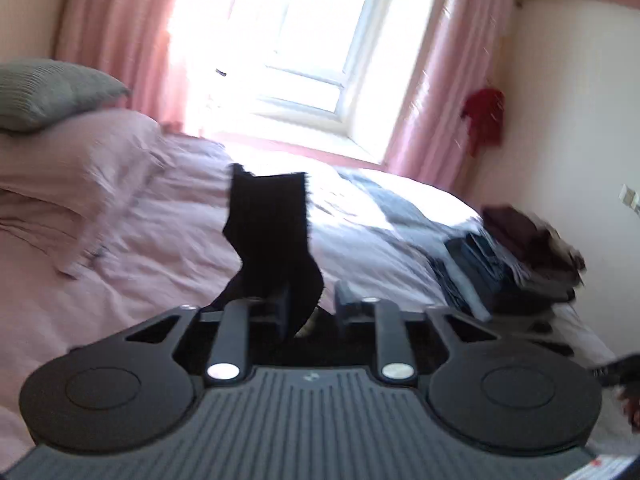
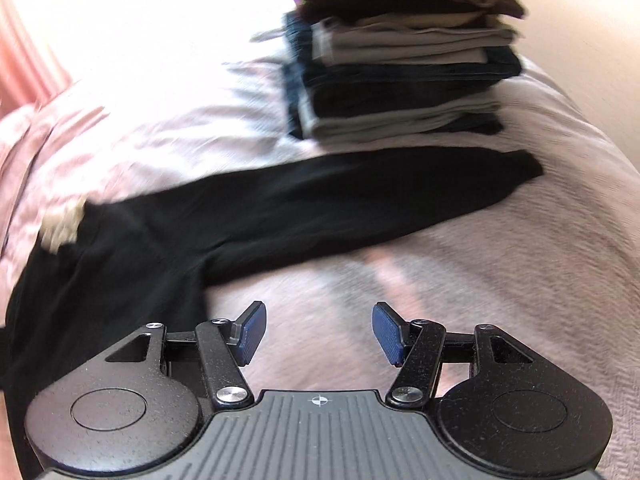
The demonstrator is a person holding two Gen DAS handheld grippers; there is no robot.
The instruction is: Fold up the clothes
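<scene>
A black long-sleeved garment [image 2: 280, 216] lies on the pink bed cover [image 2: 480, 264], one sleeve stretched toward the right. My right gripper [image 2: 320, 328] hovers over the cover just in front of that sleeve, its blue pads wide apart with nothing between them. In the left wrist view a strip of the black cloth [image 1: 268, 232] rises up from between the fingers of my left gripper [image 1: 312, 300]. It lies against the left finger, and a gap shows between it and the right finger. The view is blurred.
A tall stack of folded clothes [image 2: 400, 72] stands on the bed just behind the sleeve, seen as the stack [image 1: 520, 256] at the right from the left wrist. A grey pillow [image 1: 52, 92] and pink pillows [image 1: 80, 168] lie at the left. A bright window [image 1: 320, 40] with pink curtains is behind.
</scene>
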